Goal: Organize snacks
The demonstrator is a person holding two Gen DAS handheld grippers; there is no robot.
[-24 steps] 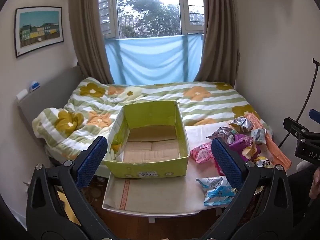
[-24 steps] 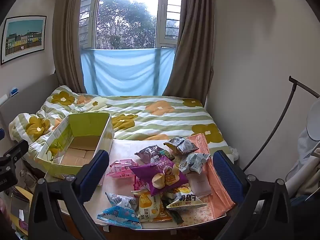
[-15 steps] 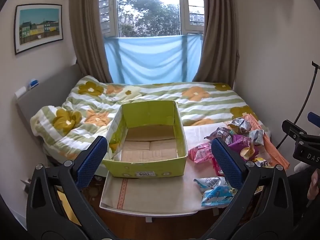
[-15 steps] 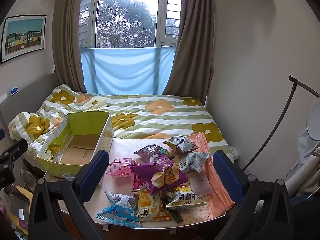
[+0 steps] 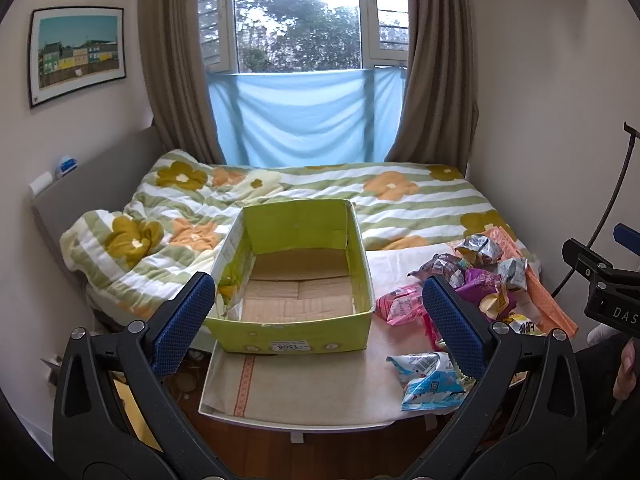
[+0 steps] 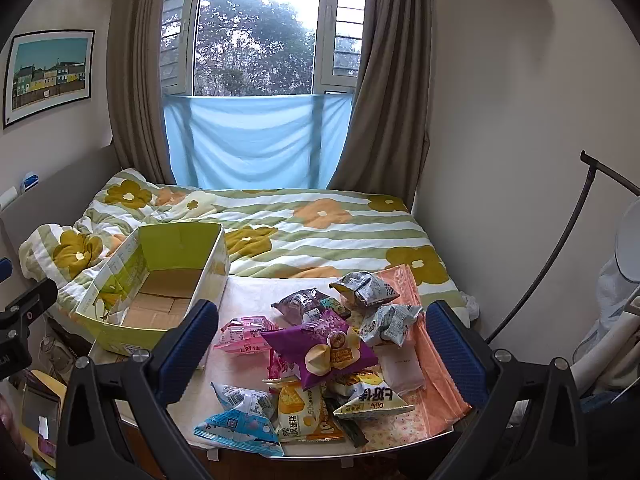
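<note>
The left claw (image 5: 319,306) and the right claw (image 6: 322,334) both hovered spread wide above the near edge of the worktop (image 5: 320,384), nothing between their blue pads. Only the right wrist view showed the whole snack pile (image 6: 320,352) on the worktop's right half: a blue-and-white packet (image 6: 240,426) nearest, a yellow one (image 6: 298,408) beside it, a purple bag (image 6: 320,348) heaped on top, a pink packet (image 6: 244,336) to its left and silvery packets (image 6: 366,288) farthest back, over a peach cloth (image 6: 432,364). In the left wrist view the pile was partly hidden behind the claw's right finger. That view looked straight into the green cardboard box (image 5: 296,280) on the worktop's left half, showing bare cardboard inside and a label on its near wall; the right view caught it only at an angle. Beyond lay the bed (image 6: 320,232) with its flowered, striped quilt, then a blue cloth (image 5: 308,116) under the window
</note>
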